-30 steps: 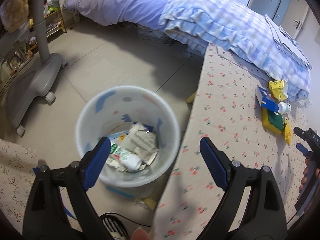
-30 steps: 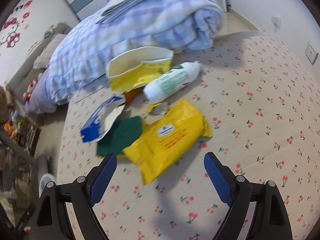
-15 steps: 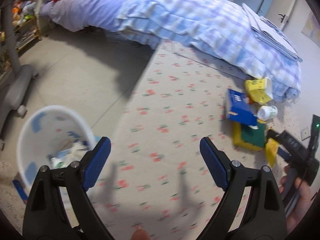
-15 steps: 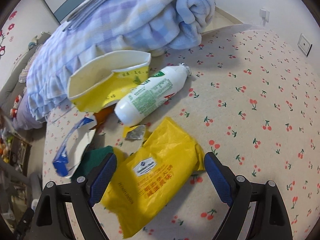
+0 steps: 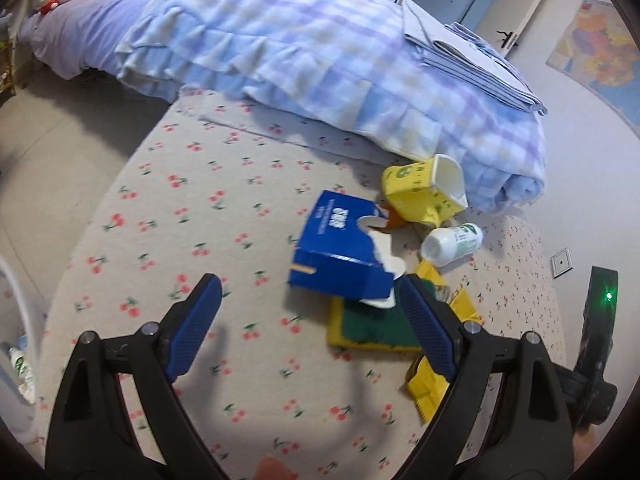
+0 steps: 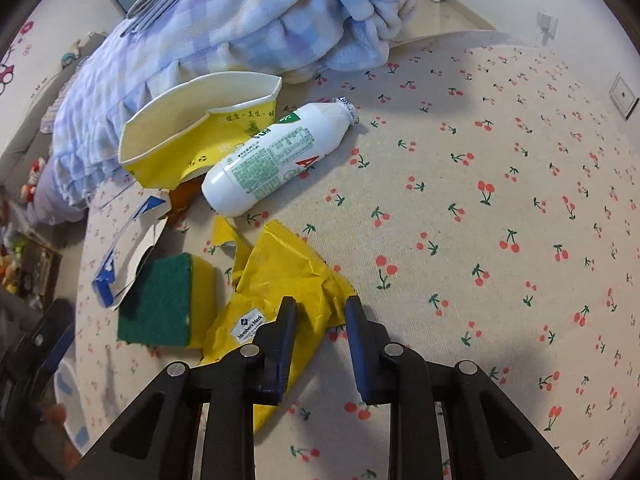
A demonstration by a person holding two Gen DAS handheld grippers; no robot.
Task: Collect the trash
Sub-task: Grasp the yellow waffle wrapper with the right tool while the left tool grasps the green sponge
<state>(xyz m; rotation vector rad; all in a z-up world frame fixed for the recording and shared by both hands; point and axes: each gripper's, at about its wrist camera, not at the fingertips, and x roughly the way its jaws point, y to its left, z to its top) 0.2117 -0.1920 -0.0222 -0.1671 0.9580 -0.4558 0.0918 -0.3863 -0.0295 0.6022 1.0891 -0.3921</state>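
You get soft, even indoor light in both views, with no glare. Fisheye bending curves everything toward the black rim, strongest from 9 to 12 o'clock. The left wrist view is slightly smeared; the right one is sharp. Soft arm shadows fall toward 6 o'clock.

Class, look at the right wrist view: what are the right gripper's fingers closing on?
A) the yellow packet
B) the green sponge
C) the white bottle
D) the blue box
A: the right gripper has its fingers pinched on the crumpled yellow packet, while the bottle and sponge lie apart from it.
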